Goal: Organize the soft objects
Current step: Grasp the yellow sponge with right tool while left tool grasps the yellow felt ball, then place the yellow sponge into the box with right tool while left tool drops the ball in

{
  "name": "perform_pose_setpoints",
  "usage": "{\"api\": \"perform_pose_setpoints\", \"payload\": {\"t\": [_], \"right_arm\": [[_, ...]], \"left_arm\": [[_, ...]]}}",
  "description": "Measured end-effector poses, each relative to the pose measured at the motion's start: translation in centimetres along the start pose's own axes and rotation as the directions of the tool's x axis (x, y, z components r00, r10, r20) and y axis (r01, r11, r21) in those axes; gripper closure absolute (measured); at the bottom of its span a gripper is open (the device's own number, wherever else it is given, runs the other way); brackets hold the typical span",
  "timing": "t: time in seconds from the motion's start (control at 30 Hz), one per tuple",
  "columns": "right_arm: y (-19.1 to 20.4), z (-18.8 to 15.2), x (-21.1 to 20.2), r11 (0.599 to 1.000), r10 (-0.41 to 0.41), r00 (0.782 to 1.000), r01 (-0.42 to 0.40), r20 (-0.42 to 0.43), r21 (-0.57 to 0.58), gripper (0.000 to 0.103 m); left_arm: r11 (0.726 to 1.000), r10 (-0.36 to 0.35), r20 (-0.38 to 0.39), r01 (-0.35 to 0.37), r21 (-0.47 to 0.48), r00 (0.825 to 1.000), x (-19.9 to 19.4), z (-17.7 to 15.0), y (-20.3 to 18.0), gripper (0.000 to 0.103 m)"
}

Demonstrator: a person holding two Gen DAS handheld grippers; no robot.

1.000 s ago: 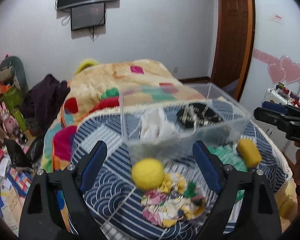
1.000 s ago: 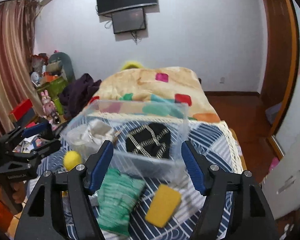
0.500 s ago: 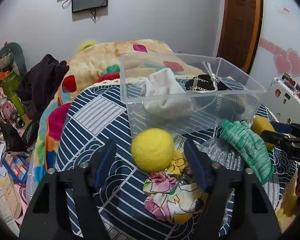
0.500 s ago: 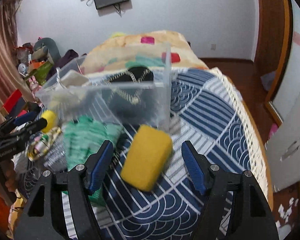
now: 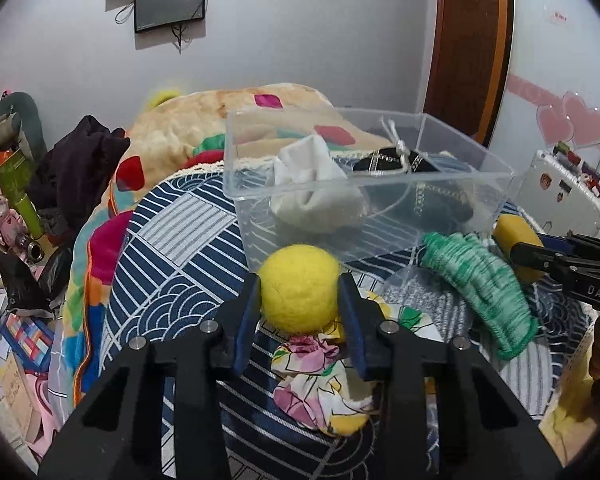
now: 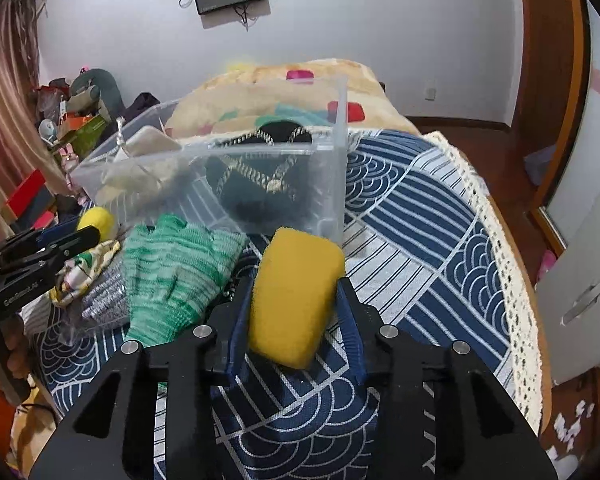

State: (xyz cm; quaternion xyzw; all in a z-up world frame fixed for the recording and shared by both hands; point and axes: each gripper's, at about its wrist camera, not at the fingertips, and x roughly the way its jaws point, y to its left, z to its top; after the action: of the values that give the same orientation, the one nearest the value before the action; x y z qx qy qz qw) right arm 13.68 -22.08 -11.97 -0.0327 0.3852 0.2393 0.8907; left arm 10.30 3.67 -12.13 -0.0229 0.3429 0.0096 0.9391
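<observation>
1. The left tongs (image 5: pixel 300 312) are clamped on a yellow felt ball (image 5: pixel 299 288), one blue pad pressing each side, just in front of the clear plastic bin (image 5: pixel 236 184).
2. The right tongs (image 6: pixel 292 320) are clamped on a yellow sponge (image 6: pixel 294 296), which sits tilted between the pads, close to the bin's near corner.
3. The left wrist view looks into the bin from its long side: a white cloth (image 5: pixel 312 184) lies toward the left and a black pouch with a cord (image 5: pixel 396 164) toward the right.
4. Only the left wrist view shows the floral scrunchie (image 5: pixel 324 380) whole, lying on the blue patterned cover (image 5: pixel 172 240) directly beneath the ball.
5. The right wrist view shows the green knitted glove (image 6: pixel 176 272) flat with its fingers spread, just left of the sponge and overlapping a grey knit piece (image 6: pixel 100 300).
6. The right wrist view alone shows the cover's lace edge (image 6: pixel 500 248) and the wooden floor (image 6: pixel 460 128) beyond.
</observation>
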Motion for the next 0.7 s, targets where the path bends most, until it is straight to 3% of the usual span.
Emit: {"api": "perform_pose_setpoints", "payload": {"t": [0.43,0.7], "right_arm": [[0.2,3.6,-3.3,1.0,0.008,0.989,-0.009,0.15,0.004,0.066],[1.3,6.6,-4.0,0.999,0.031,0.97,-0.023,0.24,-0.035,0.066]], "left_arm": [[0.999,-0.027,0.162,0.03,-0.016,0.986,-4.7,3.7,-0.3,0.065],[0.998,-0.055,0.232,0.062,-0.022,0.971,-5.1,6.8,-1.1,0.064]]}}
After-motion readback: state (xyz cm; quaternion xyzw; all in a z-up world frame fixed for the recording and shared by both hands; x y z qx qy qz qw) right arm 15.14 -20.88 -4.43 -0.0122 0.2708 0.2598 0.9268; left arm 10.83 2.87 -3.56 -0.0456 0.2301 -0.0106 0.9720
